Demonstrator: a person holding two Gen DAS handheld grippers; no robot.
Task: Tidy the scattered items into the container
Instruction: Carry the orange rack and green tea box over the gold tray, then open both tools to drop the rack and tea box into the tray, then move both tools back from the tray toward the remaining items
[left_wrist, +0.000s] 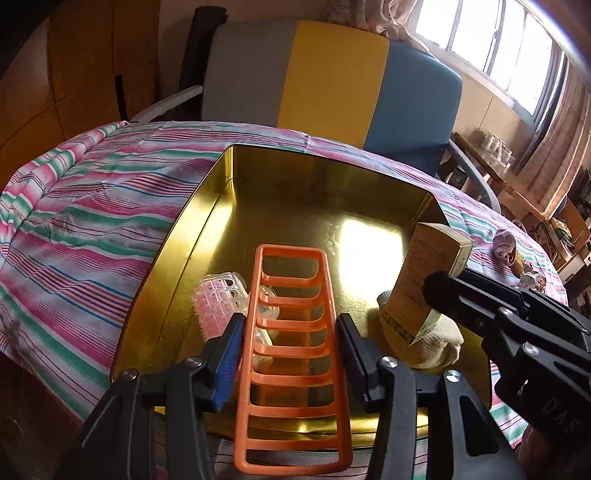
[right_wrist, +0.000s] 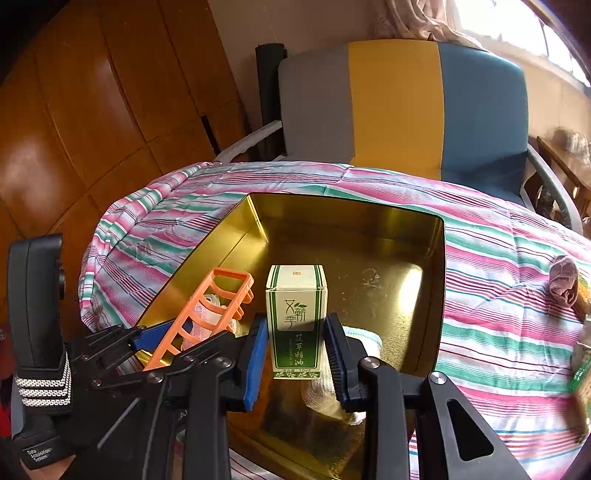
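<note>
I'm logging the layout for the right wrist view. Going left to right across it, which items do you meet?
Orange rack held in the left gripper → green and white box held in the right gripper → gold tin's right wall → crumpled brown item on the striped cloth.

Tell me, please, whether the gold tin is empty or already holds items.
Not empty: the gold tin holds a clear plastic piece and a white cloth.

A grey, yellow and blue chair faces a sunlit window.
</note>
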